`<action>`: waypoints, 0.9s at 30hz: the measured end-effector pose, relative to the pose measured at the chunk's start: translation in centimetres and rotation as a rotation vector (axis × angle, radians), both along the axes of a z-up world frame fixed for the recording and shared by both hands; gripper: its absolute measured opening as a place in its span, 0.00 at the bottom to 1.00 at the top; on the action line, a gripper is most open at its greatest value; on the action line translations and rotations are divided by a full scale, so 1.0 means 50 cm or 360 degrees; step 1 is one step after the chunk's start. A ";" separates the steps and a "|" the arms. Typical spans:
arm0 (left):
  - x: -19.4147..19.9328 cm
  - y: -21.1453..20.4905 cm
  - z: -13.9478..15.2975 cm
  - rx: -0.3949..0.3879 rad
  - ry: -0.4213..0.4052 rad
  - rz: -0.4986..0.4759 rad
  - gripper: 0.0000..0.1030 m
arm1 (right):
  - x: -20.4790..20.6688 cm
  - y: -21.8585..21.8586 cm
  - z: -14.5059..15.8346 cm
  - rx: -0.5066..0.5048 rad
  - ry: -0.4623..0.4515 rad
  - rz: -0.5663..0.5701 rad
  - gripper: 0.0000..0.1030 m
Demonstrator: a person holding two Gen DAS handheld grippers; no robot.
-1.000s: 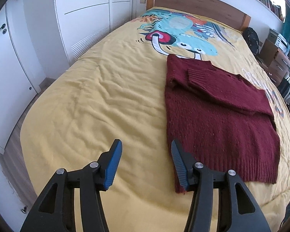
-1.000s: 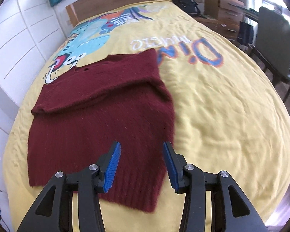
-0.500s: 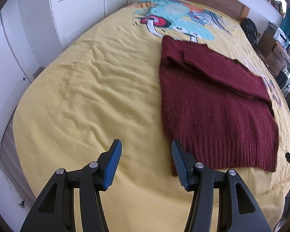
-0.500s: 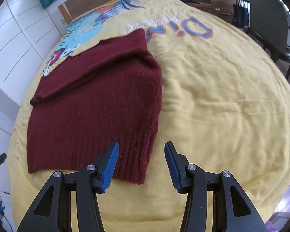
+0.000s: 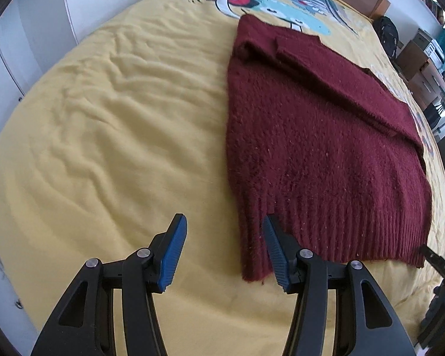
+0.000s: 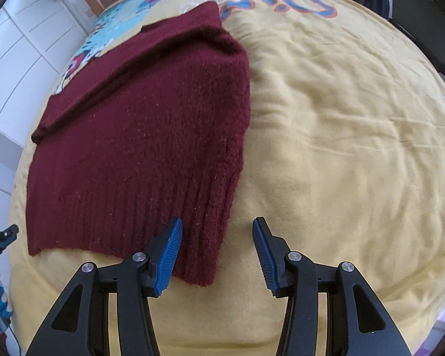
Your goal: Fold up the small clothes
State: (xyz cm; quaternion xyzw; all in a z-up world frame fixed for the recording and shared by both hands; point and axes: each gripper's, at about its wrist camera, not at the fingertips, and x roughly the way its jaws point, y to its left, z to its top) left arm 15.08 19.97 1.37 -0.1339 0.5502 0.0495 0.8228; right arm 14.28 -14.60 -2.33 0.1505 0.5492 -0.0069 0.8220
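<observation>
Both claws stand open and grip nothing, the left gripper [image 5: 224, 250] above the near left hem corner of the maroon sweater [image 5: 317, 136], the right gripper [image 6: 218, 255] above the near right one (whether either touches the knit is unclear), sleeves folded across it, flat on the yellow bedspread [image 5: 109, 136].
</observation>
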 end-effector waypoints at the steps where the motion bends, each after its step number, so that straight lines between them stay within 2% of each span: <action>1: 0.003 -0.002 -0.008 -0.0010 0.0011 -0.0001 0.47 | 0.002 0.003 -0.004 -0.0001 0.0009 0.0011 0.49; 12: 0.020 -0.033 -0.078 -0.0104 0.0122 -0.0074 0.47 | 0.033 0.034 -0.022 0.0038 0.0026 0.0094 0.51; 19: 0.020 -0.020 -0.082 -0.0198 0.0116 -0.0094 0.45 | 0.047 0.043 -0.030 0.0075 0.0024 0.0111 0.43; 24: 0.009 -0.023 -0.079 -0.0250 0.0110 -0.0131 0.31 | 0.054 0.034 -0.034 0.0146 0.0021 0.0102 0.32; 27: 0.005 -0.030 -0.078 -0.0269 0.0109 -0.0161 0.25 | 0.050 0.029 -0.036 0.0194 0.0020 0.0098 0.23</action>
